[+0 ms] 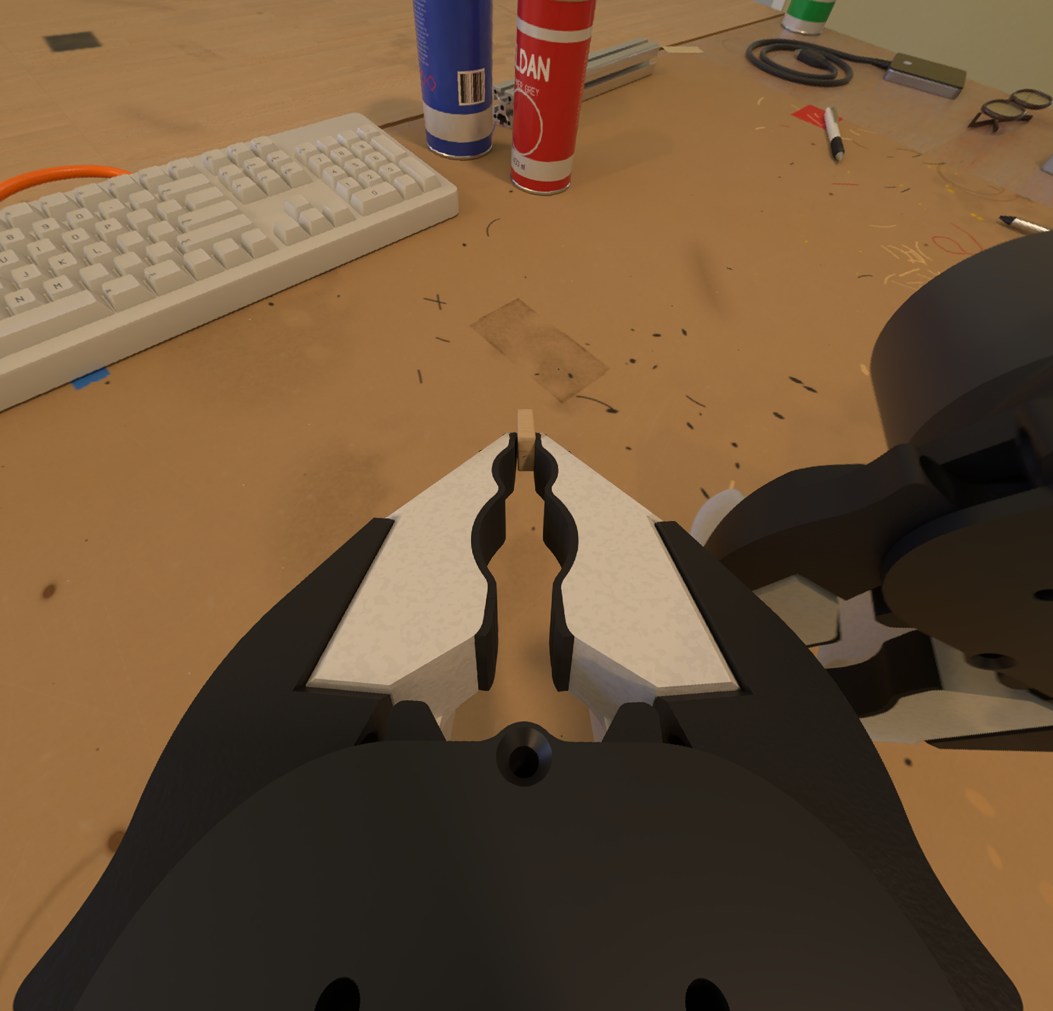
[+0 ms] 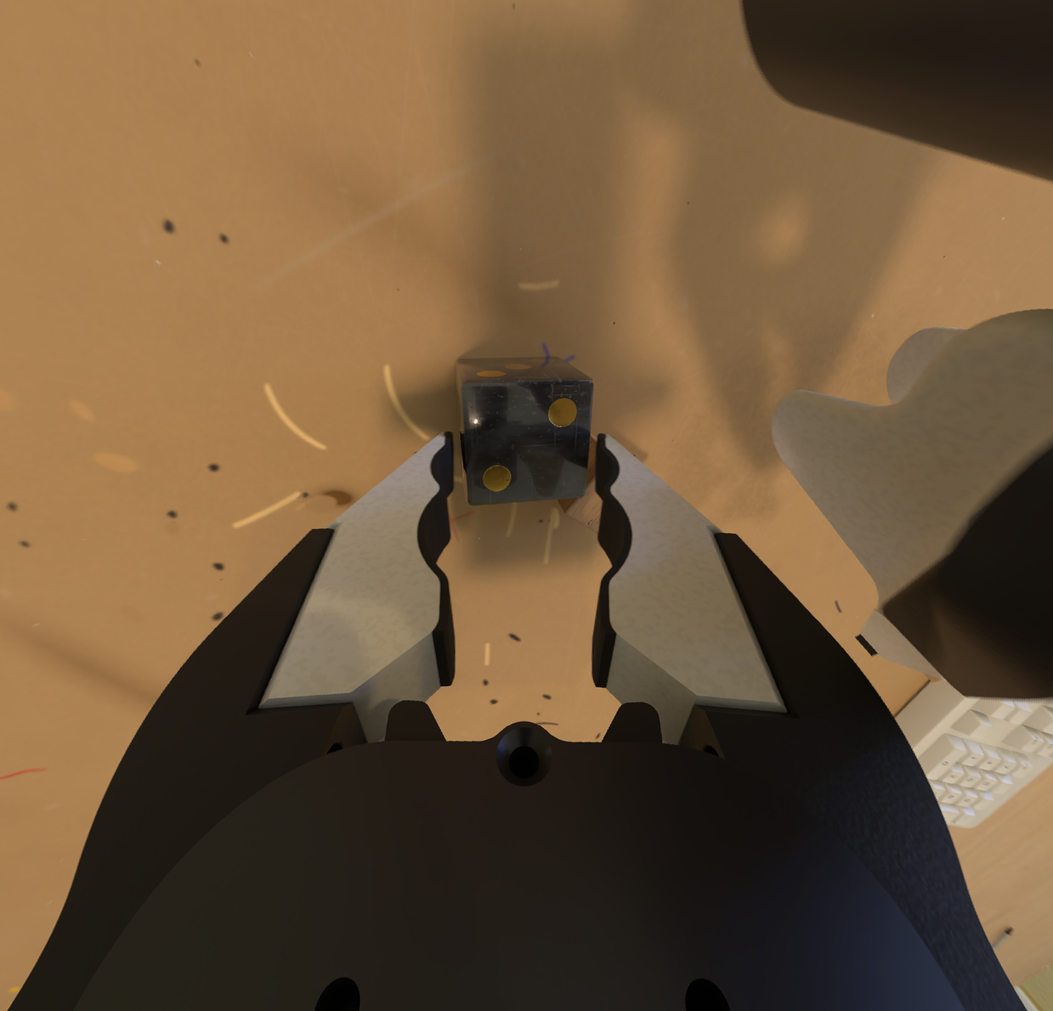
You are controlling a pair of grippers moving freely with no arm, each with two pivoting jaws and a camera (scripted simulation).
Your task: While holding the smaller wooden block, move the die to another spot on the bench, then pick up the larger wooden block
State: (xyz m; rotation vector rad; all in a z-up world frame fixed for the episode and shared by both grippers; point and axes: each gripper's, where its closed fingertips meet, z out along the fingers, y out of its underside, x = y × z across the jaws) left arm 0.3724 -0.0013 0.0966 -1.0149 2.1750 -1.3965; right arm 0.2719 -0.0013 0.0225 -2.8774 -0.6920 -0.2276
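My left gripper (image 1: 525,441) is shut on the smaller wooden block (image 1: 525,425), a thin pale piece pinched at the fingertips above the bench (image 1: 655,277). My right gripper (image 2: 524,439) is open and points down, its fingertips on either side of the black die (image 2: 527,413) with yellow pips, with narrow gaps on both sides. A corner of the larger wooden block (image 2: 587,515) shows beside the die, mostly hidden behind the right finger. The right gripper's dark body (image 1: 940,470) also shows at the right of the left wrist view.
A beige keyboard (image 1: 188,243) lies at the left, over an orange cable (image 1: 57,177). Blue (image 1: 456,54) and red (image 1: 550,89) spray cans stand behind it, with an aluminium rail (image 1: 618,69). A marker (image 1: 833,133), glasses (image 1: 1011,107) and a coiled cable (image 1: 798,60) lie at the far right.
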